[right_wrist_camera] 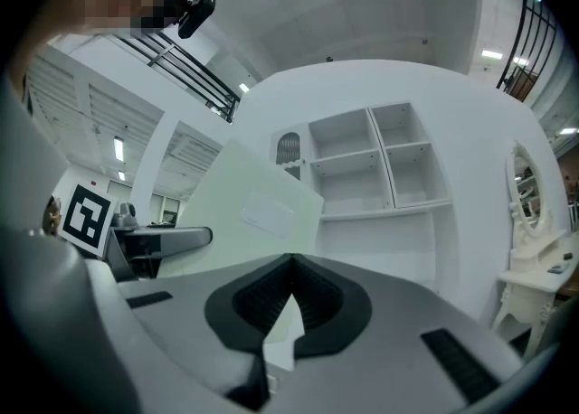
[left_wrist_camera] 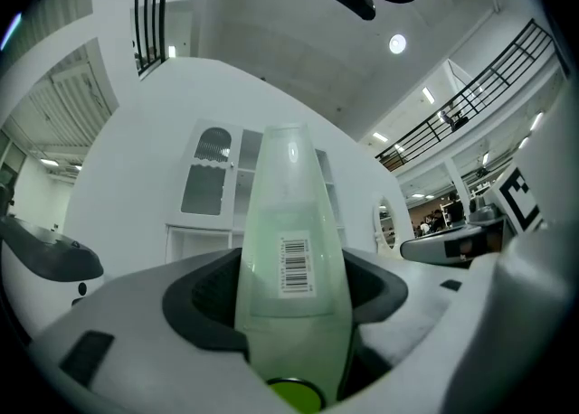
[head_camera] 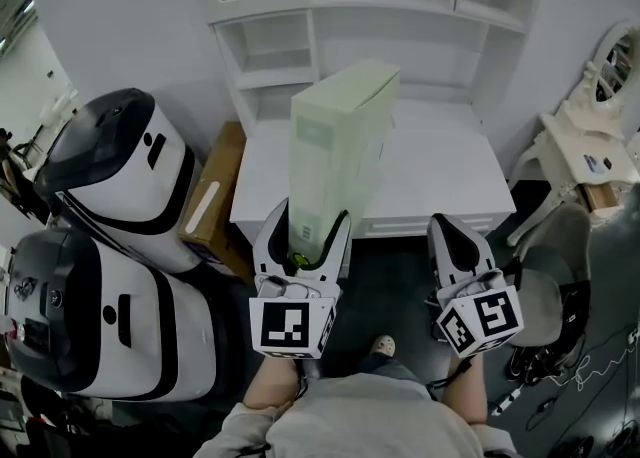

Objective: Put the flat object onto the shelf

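Observation:
The flat object (head_camera: 340, 136) is a pale green, translucent flat case with a barcode label. It stands upright in front of the white shelf unit (head_camera: 380, 6). My left gripper (head_camera: 308, 233) is shut on its lower end, with the jaws wide apart around its thickness. In the left gripper view the flat object (left_wrist_camera: 291, 222) rises straight out of the left gripper (left_wrist_camera: 291, 299). To the right, my right gripper (head_camera: 452, 226) is shut on nothing. In the right gripper view the right gripper (right_wrist_camera: 289, 295) has its pads together, with the flat object (right_wrist_camera: 253, 204) to its left and the shelf unit (right_wrist_camera: 380, 168) behind.
A white desk top (head_camera: 440, 176) lies below the shelf compartments. Two white-and-black rounded machines (head_camera: 115, 161) (head_camera: 100, 316) stand at the left, with a cardboard box (head_camera: 210, 201) beside them. A white vanity (head_camera: 590, 146) and a grey chair (head_camera: 550, 286) are at the right.

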Available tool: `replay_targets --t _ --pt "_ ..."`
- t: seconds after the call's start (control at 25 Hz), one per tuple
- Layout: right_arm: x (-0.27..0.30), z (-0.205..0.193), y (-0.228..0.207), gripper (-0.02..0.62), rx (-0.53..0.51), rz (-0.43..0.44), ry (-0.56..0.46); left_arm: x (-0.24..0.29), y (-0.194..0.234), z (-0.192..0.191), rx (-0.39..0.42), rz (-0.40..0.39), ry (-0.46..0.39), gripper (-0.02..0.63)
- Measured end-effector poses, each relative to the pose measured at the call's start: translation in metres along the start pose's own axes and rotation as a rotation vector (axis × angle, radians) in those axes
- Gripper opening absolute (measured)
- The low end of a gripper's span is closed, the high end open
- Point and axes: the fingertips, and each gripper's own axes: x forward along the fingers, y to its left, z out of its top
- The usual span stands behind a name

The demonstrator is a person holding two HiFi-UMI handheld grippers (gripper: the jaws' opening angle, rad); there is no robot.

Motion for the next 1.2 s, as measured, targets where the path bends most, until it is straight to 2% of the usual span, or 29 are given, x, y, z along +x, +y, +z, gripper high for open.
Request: replay_targets --t 0.44,0.8,1.2 --pt "0.053 -0.003 -0.070 0.008 -0.002 0.105 0.003 0.077 -0.017 -0.012 0.028 0.077 0.006 0.302" --pt "0.083 -0.007 -0.113 0.008 -0.006 0.198 0.000 0.116 -0.031 -0.020 0.045 0.146 0.007 0.302" --pt "0.116 -0.013 -0.130 0.008 0.009 0.224 0.008 0.149 -0.027 -0.024 0.046 0.143 -0.001 0.302"
